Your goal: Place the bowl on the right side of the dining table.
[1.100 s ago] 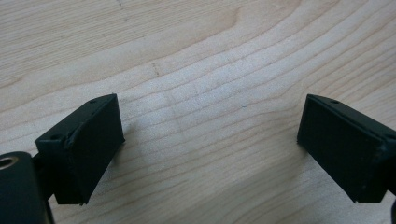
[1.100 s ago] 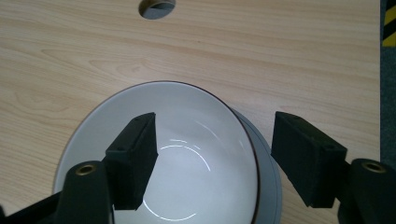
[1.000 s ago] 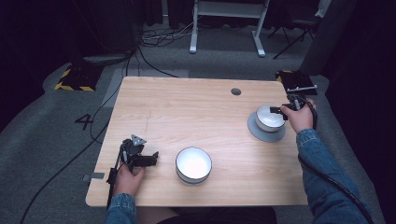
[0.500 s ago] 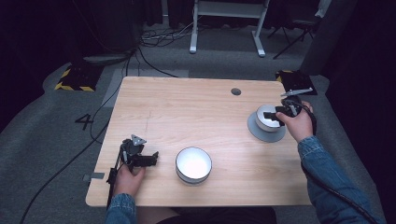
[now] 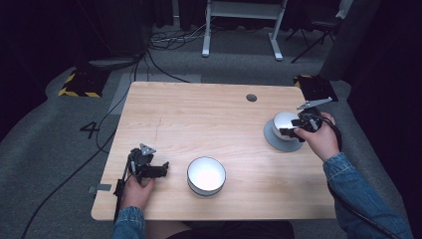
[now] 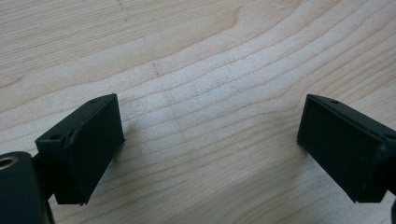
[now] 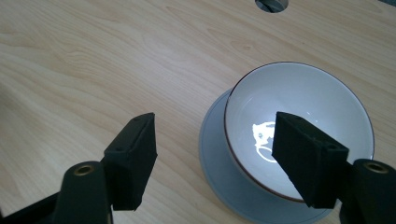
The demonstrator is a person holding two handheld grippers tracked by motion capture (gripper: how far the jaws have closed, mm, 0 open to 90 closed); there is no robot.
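High view: wooden table (image 5: 214, 114), w/ a small round hole (image 5: 251, 97) toward 1 o'clock. White bowl (image 5: 206, 175) sits at approx 6 o'clock, near the front edge. Left gripper (image 5: 160, 169) is at 8 o'clock, just beside that bowl but apart from it, held by the left hand (image 5: 135, 190); its cable (image 5: 118, 191) runs along the forearm. At 3 o'clock a second, smaller white bowl (image 5: 284, 122) sits on a grey plate (image 5: 276, 141). Right gripper (image 5: 288, 130) is over this bowl's near rim, right hand (image 5: 322, 138) behind it; the gripper body hides part of bowl and plate, so contact can't be told here. Denim sleeve (image 5: 361, 199) cut off at the bottom edge.

Left gripper view: jaws stand wide apart, bare wood grain between them, nothing held. Both jaw bases cut off by frame.

Right gripper view: jaws apart. One jaw is over bare table at 8 o'clock, the other overlaps the bowl's (image 7: 299, 126) inside at 4 o'clock, hiding part of its rim. Plate (image 7: 215, 158) peeks out beneath, partly cut off at the bottom. Glare blob in bowl's bottom. Hole (image 7: 272, 3) clipped at 12 o'clock.
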